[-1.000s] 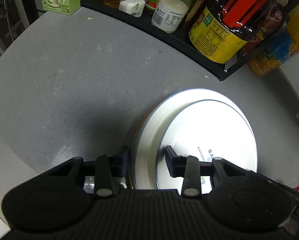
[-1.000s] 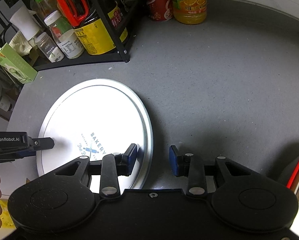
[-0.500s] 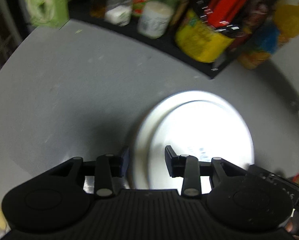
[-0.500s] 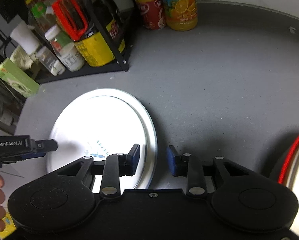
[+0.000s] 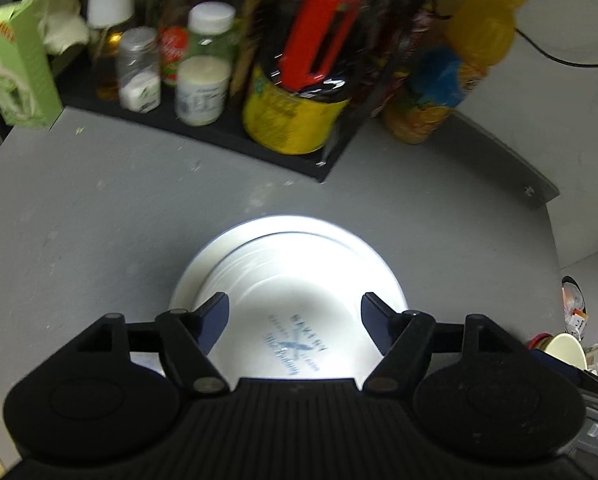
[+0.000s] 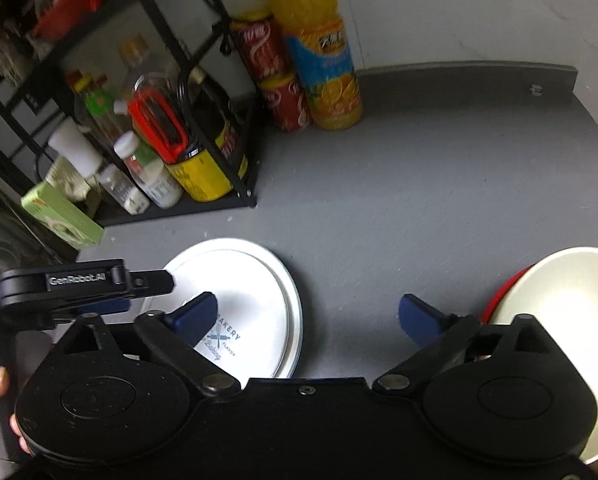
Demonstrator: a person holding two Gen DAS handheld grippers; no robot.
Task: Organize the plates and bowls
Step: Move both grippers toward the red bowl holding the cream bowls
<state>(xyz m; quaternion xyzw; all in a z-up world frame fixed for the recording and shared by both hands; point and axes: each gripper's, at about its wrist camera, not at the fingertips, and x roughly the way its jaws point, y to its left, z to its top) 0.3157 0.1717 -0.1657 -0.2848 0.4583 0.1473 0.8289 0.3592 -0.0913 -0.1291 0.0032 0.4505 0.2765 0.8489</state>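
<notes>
A white plate with blue bakery lettering (image 5: 295, 280) lies stacked on a larger white plate (image 5: 191, 276) on the grey counter; the stack also shows in the right wrist view (image 6: 255, 300). My left gripper (image 5: 295, 312) is open and empty, raised above the stack's near edge. My right gripper (image 6: 307, 316) is open and empty, above the counter to the right of the stack. A cream bowl (image 6: 571, 300) sits over a red dish (image 6: 503, 292) at the right edge. The left gripper also shows in the right wrist view (image 6: 147, 280).
A black rack (image 6: 203, 204) with bottles and jars stands at the back left. A green carton (image 5: 15, 72) stands beside it. Red cans (image 6: 275, 76) and an orange juice bottle (image 6: 323, 60) stand against the wall. The counter's edge runs at the right (image 5: 555, 248).
Both grippers have opened wide and pulled up and back from the plate stack. The stack stays on the counter. The cream bowl has come into the right wrist view.
</notes>
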